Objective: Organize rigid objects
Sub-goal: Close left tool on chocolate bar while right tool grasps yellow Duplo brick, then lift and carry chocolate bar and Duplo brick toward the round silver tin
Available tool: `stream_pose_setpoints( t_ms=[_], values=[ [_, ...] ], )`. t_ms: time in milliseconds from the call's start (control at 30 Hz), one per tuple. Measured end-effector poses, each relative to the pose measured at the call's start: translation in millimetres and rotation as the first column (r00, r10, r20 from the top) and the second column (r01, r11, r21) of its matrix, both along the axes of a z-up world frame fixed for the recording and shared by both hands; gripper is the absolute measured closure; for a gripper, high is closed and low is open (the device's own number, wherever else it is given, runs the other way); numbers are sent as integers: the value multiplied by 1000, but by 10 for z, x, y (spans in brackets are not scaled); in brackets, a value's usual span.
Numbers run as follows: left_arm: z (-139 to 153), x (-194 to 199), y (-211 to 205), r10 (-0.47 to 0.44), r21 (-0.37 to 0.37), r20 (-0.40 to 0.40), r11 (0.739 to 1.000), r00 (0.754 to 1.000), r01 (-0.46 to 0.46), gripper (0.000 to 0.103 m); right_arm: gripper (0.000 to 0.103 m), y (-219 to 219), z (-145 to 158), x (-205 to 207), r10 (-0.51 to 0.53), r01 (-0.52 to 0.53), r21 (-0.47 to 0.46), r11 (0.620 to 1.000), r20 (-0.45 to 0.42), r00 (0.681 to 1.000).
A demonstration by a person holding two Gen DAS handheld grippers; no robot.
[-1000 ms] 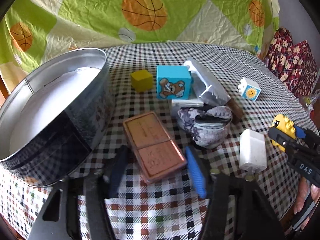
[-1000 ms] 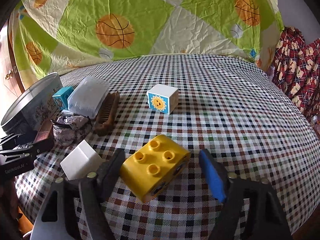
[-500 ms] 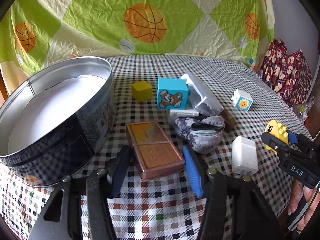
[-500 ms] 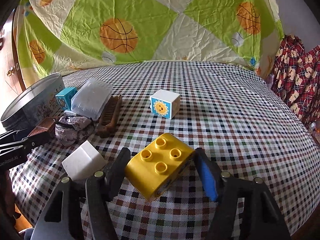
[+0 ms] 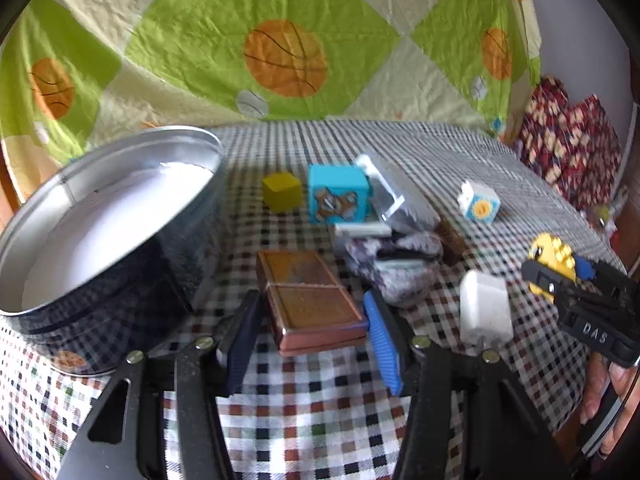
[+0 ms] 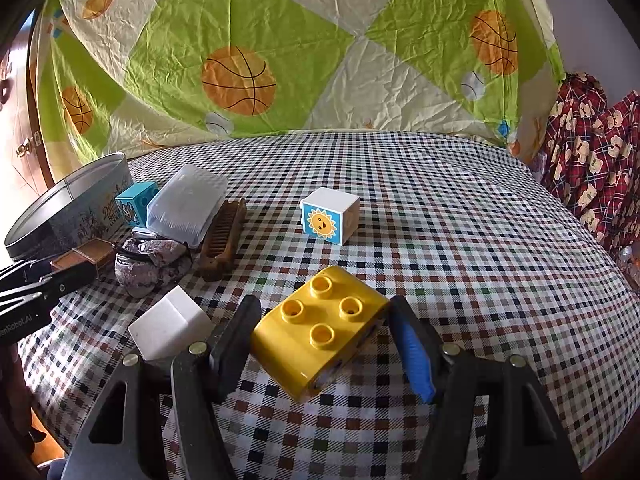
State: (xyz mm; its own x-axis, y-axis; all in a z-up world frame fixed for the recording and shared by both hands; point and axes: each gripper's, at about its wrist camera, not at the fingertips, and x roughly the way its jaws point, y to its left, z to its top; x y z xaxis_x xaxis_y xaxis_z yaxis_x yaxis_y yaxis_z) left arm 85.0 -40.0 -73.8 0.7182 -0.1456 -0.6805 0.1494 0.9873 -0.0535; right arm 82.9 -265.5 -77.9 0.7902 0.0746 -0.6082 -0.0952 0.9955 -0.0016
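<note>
At the far left of the checked tablecloth (image 5: 320,420) stands a round metal tin (image 5: 100,232), open at the top, its inside pale. Just right of it lies a flat brown case (image 5: 312,300), and the left gripper (image 5: 312,336) sits around its near end: the dark finger is against the case's left edge and the blue finger against its right corner, so the tongs are pinching the case, which rests on the cloth.

Behind the case stand a small yellow cube (image 5: 281,191) and, beside it, a blue block with a bear picture (image 5: 337,199). Next come a clear plastic box (image 6: 186,204) leaning over a brown comb (image 6: 222,240), with a grey mottled pouch (image 5: 394,268) in front of them. A white block (image 6: 170,322) lies near the pouch, and farther back, well apart, sits a white cube with a sun picture (image 6: 330,220).

At the right, the right gripper (image 6: 324,338) closes on a yellow studded brick (image 6: 320,336). Both fingers press its sides, and the brick sits tilted, studs upward, its near corner low over the cloth.
</note>
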Motion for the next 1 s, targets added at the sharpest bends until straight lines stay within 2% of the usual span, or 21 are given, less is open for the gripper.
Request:
stream_pose_setpoints(
  t_ms=[67,133,200,367,433,500,767,1000],
  values=[
    [-76,72,-62,-16,28,-73,999,997,18,51,35,8,-1,3,3,-3,-2,1000,-2,1000],
    [-63,90,-73,2,44,-77,999,997,2,49,35,4,0,-6,3,-3,-2,1000,1,1000],
    [-69,128,-90,12,59,-100,998,995,-7,39,35,4,-2,-2,5,-5,-2,1000,0,1000],
    [-70,238,-102,30,62,-125,998,992,-22,36,35,22,-6,5,15,-15,-11,1000,-4,1000],
    [-70,253,-96,18,56,-125,998,992,-11,38,35,28,-6,9,15,-15,-13,1000,-5,1000],
    [-74,242,-78,21,50,-108,999,994,-16,57,35,29,-6,10,15,-15,-14,1000,-5,1000],
    [-23,175,-21,12,3,-55,1000,998,-12,58,35,13,8,-22,5,-5,-6,1000,19,1000],
    [31,93,55,40,-31,6,999,999,-40,58,35,-4,36,-91,9,-10,4,1000,65,998]
  ],
)
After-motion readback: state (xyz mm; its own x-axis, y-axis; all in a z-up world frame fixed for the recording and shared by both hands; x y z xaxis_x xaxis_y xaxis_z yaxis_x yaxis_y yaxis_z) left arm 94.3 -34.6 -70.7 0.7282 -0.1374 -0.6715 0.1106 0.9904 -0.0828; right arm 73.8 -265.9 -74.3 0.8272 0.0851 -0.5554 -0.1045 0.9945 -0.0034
